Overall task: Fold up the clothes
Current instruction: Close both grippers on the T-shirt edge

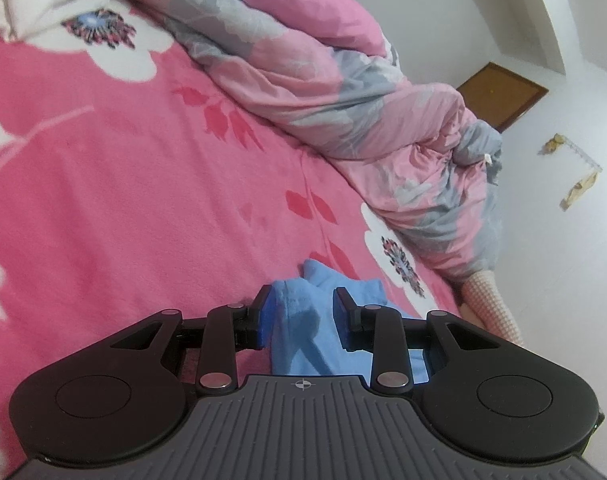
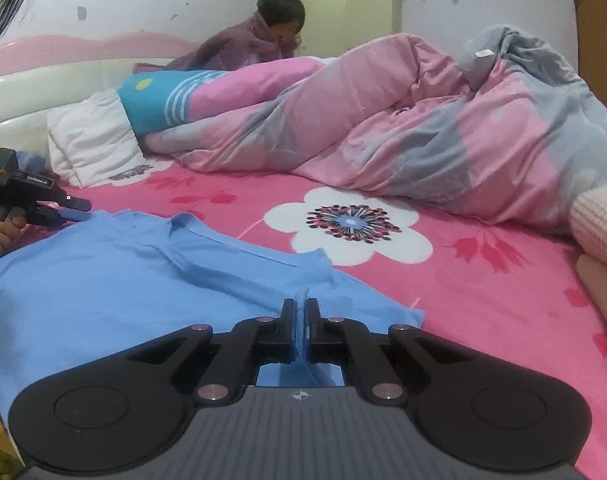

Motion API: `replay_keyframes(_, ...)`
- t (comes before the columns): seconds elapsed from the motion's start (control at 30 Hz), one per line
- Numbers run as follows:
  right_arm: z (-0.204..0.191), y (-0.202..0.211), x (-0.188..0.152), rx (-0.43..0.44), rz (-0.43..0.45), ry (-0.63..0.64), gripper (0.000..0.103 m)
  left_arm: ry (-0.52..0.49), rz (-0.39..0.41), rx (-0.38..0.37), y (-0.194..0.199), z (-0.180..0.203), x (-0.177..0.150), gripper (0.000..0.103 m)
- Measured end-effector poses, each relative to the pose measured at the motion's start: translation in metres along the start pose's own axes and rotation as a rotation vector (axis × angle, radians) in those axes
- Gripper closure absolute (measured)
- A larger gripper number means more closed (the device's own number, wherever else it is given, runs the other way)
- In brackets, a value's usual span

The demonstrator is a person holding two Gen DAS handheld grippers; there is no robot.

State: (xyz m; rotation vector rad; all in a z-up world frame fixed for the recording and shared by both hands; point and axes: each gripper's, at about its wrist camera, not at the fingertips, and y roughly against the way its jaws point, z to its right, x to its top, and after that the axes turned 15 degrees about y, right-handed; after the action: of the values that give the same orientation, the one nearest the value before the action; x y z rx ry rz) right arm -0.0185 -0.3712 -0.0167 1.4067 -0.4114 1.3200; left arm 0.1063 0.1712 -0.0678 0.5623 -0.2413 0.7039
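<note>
A: Shirt (image 2: pixel 103 292) flat on bed (image 2: pixel 483 280); right tongs (image 2: pixel 301 312) clenched on hem fold.
B: Left tongs (image 1: pixel 303 312) parted around bunched cloth, not pinching. Clamp first, lift both together.

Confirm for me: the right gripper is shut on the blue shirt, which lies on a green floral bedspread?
Not quite: the bedspread is pink, not green, as the right wrist view shows. The right gripper is indeed shut on the blue shirt.
</note>
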Motion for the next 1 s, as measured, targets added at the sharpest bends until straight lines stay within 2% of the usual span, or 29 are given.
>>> replay_keyframes(0.2,0.015,0.001,-0.01,-0.03,0.002,-0.095,0.1,-0.07,-0.049,0.083,-0.012,0.009,0.006,0.072)
replay_keyframes(0.3,0.017,0.0,-0.013,-0.032,0.004,-0.114,0.1,-0.161,-0.057,0.112,-0.025,0.02,-0.001,0.072)
replay_keyframes(0.43,0.014,-0.002,-0.017,-0.02,-0.003,-0.116,0.1,-0.279,0.0,0.157,-0.025,0.036,-0.015,0.076)
replay_keyframes(0.5,0.013,-0.004,-0.02,-0.013,-0.01,-0.117,0.1,-0.382,0.03,0.169,-0.021,0.049,-0.029,0.083)
replay_keyframes(0.63,0.012,-0.006,-0.023,-0.008,-0.015,-0.124,0.099,-0.628,0.063,0.185,-0.017,0.076,-0.065,0.086)
replay_keyframes(0.8,0.011,-0.006,-0.023,-0.009,-0.018,-0.122,0.099,-0.852,-0.007,0.2,-0.021,0.09,-0.103,0.084)
replay_keyframes(0.87,0.009,-0.007,-0.022,-0.012,-0.022,-0.112,0.099,-0.87,-0.017,0.235,-0.025,0.088,-0.105,0.084)
replay_keyframes(1.0,0.007,-0.007,-0.021,-0.012,-0.028,-0.096,0.098,-0.848,-0.004,0.252,-0.023,0.088,-0.101,0.083)
